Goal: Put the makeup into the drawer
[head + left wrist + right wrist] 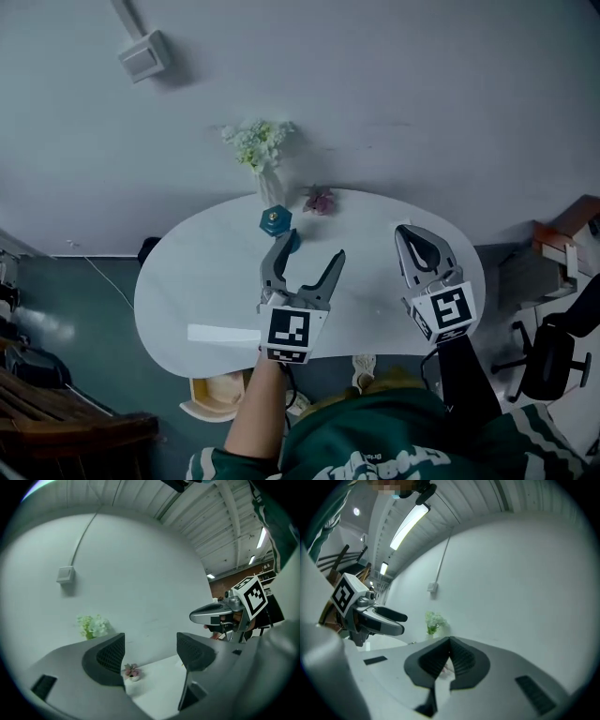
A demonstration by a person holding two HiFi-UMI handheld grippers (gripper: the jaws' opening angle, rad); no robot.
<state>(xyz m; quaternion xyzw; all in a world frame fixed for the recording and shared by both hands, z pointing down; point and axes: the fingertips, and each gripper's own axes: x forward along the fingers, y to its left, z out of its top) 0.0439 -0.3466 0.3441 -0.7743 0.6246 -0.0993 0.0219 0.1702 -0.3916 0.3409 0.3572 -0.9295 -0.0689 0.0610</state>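
Note:
A small blue jar with a gold knob (275, 220) stands at the back of the white oval table (375, 309), partly hidden behind my left gripper. My left gripper (309, 246) hovers over the table's middle, open, with nothing between its jaws (150, 648). A tiny pot of pink flowers (319, 200) (131, 672) shows between them, far off. My right gripper (407, 232) hangs over the table's right side, shut and empty (449, 654). No drawer shows plainly in any view.
A vase of white-green flowers (258, 145) (93, 625) (435, 620) stands at the table's back edge by the wall. A flat white strip (223, 333) lies at the front left. A black office chair (548, 356) stands to the right, a wooden chair (56, 422) to the left.

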